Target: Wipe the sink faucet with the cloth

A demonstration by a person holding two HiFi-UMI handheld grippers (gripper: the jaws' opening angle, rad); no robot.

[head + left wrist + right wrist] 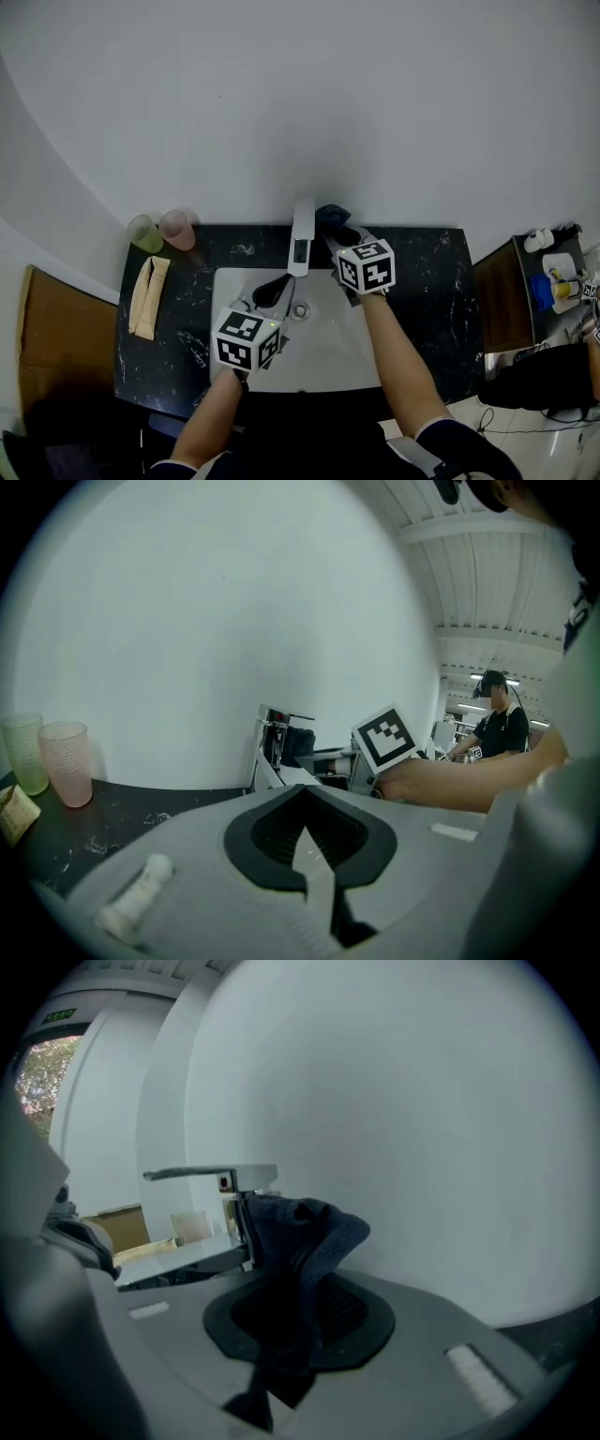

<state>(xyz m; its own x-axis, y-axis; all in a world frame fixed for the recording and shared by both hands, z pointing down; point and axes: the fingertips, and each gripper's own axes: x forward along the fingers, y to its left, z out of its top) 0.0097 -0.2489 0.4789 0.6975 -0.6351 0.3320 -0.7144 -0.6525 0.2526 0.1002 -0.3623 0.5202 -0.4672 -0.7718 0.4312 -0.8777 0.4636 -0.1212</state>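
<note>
A chrome faucet (pixel 302 234) stands at the back rim of the white sink (pixel 323 361). My right gripper (pixel 340 236) is shut on a dark blue cloth (pixel 330 217), which sits just right of the faucet's base and against it. In the right gripper view the cloth (pixel 305 1237) bunches up out of the jaws (pixel 291 1321), with the faucet (pixel 220 1180) just beyond it to the left. My left gripper (pixel 272 289) hovers over the basin in front of the spout, shut and holding nothing (pixel 302 841). It looks toward the faucet (pixel 277 738).
On the black counter (pixel 427 281) at the left stand a green cup (pixel 143 233) and a pink cup (pixel 176 229), with a folded beige cloth (pixel 148 295) in front of them. The drain (pixel 300 310) lies mid-basin. A person (pixel 497 719) stands far behind.
</note>
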